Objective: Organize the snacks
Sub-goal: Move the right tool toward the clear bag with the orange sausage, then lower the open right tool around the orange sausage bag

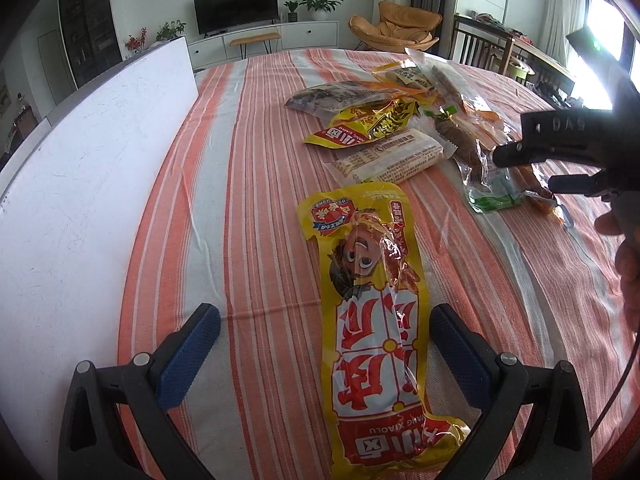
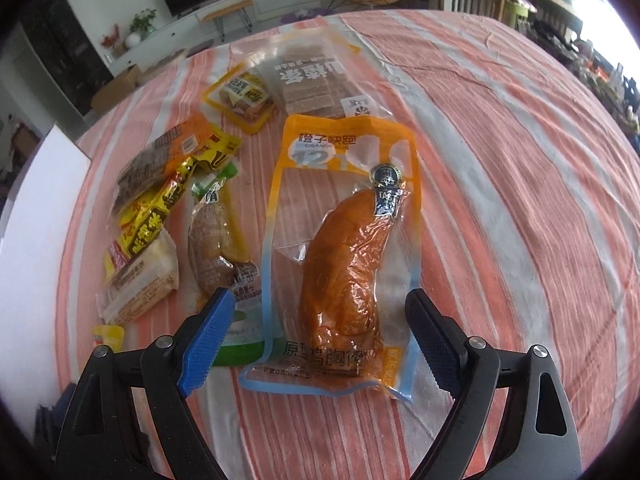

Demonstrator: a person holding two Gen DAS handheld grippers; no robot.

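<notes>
A long yellow and red snack packet [image 1: 376,320] lies on the striped tablecloth between the open fingers of my left gripper [image 1: 324,340]. A pile of other snack packets [image 1: 396,128] lies further back. My right gripper [image 2: 320,316] is open, its fingers on either side of an orange-edged chicken breast packet [image 2: 340,256] lying flat. It also shows at the right of the left wrist view [image 1: 532,168], above the pile. Left of the chicken packet lie a green-ended sausage packet [image 2: 216,240], a white bread packet [image 2: 140,284] and yellow packets [image 2: 152,216].
A white box or board [image 1: 92,168] stands along the table's left side. The tablecloth [image 2: 520,200] is orange and white striped. A clear packet of brown bars [image 2: 316,80] and a small yellow-edged packet [image 2: 240,100] lie at the back. Chairs stand beyond the table.
</notes>
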